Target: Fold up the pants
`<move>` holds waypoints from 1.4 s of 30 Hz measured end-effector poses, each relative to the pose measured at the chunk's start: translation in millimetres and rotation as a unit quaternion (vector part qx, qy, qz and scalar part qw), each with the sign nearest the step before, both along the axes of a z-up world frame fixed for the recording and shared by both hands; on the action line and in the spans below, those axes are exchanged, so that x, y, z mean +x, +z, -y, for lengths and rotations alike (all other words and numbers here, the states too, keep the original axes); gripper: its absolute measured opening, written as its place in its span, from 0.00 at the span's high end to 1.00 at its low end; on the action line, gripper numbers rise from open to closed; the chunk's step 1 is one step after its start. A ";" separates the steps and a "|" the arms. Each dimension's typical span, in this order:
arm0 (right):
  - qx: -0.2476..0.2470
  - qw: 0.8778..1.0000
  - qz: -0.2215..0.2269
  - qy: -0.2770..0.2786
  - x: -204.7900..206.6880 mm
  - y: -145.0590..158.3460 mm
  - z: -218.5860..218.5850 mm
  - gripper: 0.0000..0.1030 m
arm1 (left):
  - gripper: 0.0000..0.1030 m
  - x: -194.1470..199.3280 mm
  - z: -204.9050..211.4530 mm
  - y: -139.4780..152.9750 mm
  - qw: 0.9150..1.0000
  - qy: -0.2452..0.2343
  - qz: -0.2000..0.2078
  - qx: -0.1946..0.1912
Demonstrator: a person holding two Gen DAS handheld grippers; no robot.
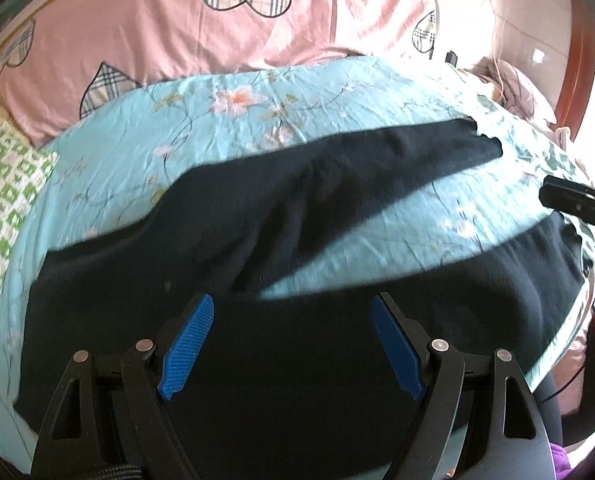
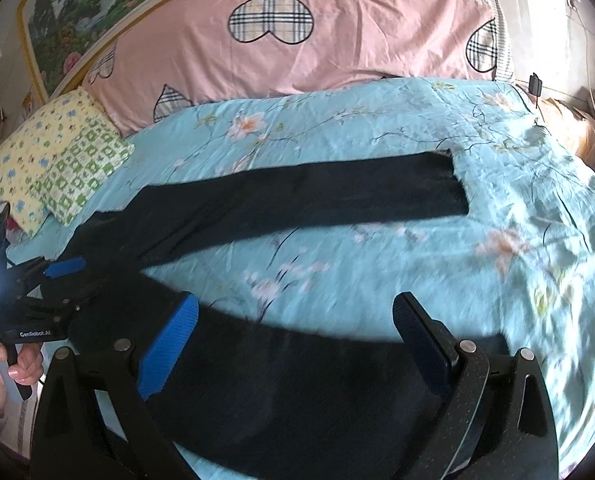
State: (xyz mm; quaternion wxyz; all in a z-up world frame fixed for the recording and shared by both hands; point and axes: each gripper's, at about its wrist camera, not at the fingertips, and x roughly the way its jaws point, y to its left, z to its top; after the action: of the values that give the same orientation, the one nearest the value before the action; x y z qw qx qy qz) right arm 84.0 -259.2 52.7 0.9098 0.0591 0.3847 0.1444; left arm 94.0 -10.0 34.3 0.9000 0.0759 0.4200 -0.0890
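Pants [image 1: 257, 216] lie spread on the bed [image 2: 377, 264], legs splayed apart toward the far side. Left claw [image 1: 291, 344] and right claw [image 2: 295, 344] both gape wide above the dark cloth, gripping nothing. Risk, I judge: a pinch may catch the blue floral sheet [image 2: 337, 132] too, dragging it. Pink quilt [image 2: 297, 40] and patterned pillows [image 2: 57, 156] crowd the bed's far edge.

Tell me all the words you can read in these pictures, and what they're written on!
"GenRobot.AI": white letters on the side of the left tool, seen from the right wrist camera.
More small white print sits on the black body just left of that, too small and blurred to read.
Nothing else carries words.
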 end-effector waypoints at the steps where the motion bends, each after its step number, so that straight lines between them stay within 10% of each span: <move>1: 0.000 1.000 0.000 -0.001 5.8 1.2 3.3 0.05 | 0.21 6.0 0.8 1.5 1.000 -0.002 0.002 0.003; 16: 0.027 0.998 -0.039 -0.035 117.9 -0.2 68.8 0.06 | 0.21 119.6 30.0 8.6 0.997 -0.067 0.007 0.037; 30: 0.013 0.995 -0.095 -0.041 203.1 -38.7 98.3 0.40 | 0.22 217.2 38.7 -33.9 0.987 -0.131 -0.088 -0.002; 32: 0.013 0.994 -0.096 -0.040 207.8 -41.6 98.3 0.53 | 0.32 222.0 41.1 -41.2 0.985 -0.135 -0.104 -0.002; 34: 0.020 0.995 -0.096 -0.036 210.0 -41.3 98.6 0.70 | 0.75 225.9 41.8 -48.0 0.981 -0.142 -0.129 -0.013; 36: 0.033 0.995 -0.091 -0.034 207.3 -37.4 99.3 0.86 | 0.84 224.5 42.9 -49.4 0.979 -0.149 -0.140 -0.026; 42: 0.061 0.996 -0.062 -0.014 181.9 -14.3 100.8 0.91 | 0.93 189.5 48.0 -23.5 0.979 -0.176 -0.105 -0.023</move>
State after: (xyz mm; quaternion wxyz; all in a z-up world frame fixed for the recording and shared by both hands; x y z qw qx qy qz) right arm 265.8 -360.0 38.4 0.8806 0.1287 0.4303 0.1509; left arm 283.6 -58.0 10.8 0.8229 0.1179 0.4897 -0.2630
